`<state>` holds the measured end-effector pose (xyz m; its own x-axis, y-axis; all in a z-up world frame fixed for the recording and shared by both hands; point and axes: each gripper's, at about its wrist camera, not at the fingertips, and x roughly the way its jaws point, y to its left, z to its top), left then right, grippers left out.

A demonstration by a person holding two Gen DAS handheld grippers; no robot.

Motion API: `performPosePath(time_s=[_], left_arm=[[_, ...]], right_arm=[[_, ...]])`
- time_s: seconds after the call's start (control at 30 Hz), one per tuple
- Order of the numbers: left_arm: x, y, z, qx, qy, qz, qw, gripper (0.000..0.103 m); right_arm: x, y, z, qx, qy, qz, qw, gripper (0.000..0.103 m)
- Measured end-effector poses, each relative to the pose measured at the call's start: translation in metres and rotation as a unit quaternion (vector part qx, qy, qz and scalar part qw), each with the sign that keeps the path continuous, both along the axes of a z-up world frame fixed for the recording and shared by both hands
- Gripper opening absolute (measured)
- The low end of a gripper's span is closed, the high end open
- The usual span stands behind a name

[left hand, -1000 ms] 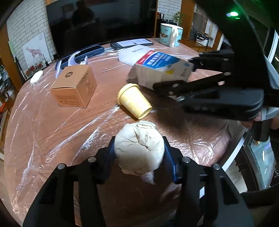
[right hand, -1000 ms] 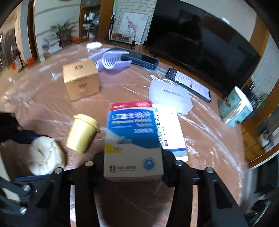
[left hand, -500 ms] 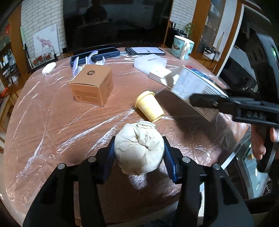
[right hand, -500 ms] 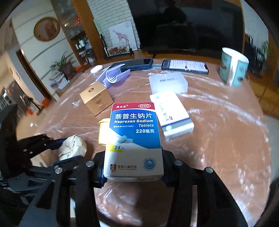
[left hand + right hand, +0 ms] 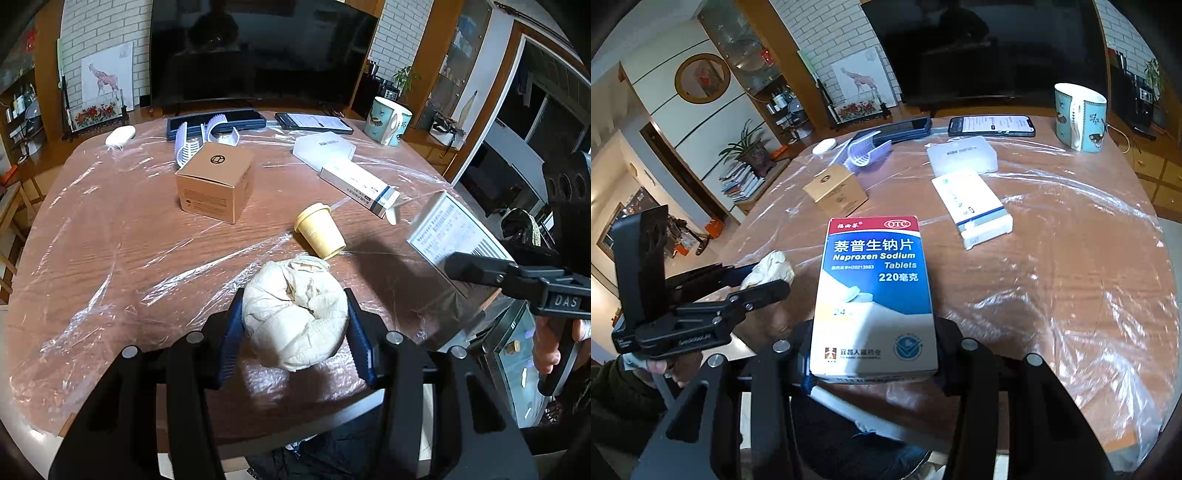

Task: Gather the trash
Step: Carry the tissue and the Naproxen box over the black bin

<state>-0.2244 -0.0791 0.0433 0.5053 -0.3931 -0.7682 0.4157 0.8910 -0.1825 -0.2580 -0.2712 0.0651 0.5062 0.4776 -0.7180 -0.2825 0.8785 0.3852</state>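
My left gripper is shut on a crumpled white paper ball and holds it above the table's near edge; the ball also shows in the right wrist view. My right gripper is shut on a blue, red and white medicine box, lifted over the near edge; its back shows in the left wrist view. A yellow cup lies on its side on the table. A white medicine box lies beyond it.
The round wooden table is covered with plastic film. On it stand a brown cardboard box, a translucent case, a mug, a phone, a dark case and a white comb-like holder.
Both grippers have drawn back toward the near table edge and lifted, each still holding its item. The table objects now look farther away.
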Motion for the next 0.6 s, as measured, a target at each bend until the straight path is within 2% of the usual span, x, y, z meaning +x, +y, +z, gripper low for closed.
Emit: performPosePath(time_s=[0.6], left_arm=[[-0.030, 0.007, 0.009, -0.004, -0.003, -0.013, 0.9999, 0.051]], right_arm=[[-0.042, 0.006, 0.006, -0.002, 0.006, 0.038, 0.999, 0.046]])
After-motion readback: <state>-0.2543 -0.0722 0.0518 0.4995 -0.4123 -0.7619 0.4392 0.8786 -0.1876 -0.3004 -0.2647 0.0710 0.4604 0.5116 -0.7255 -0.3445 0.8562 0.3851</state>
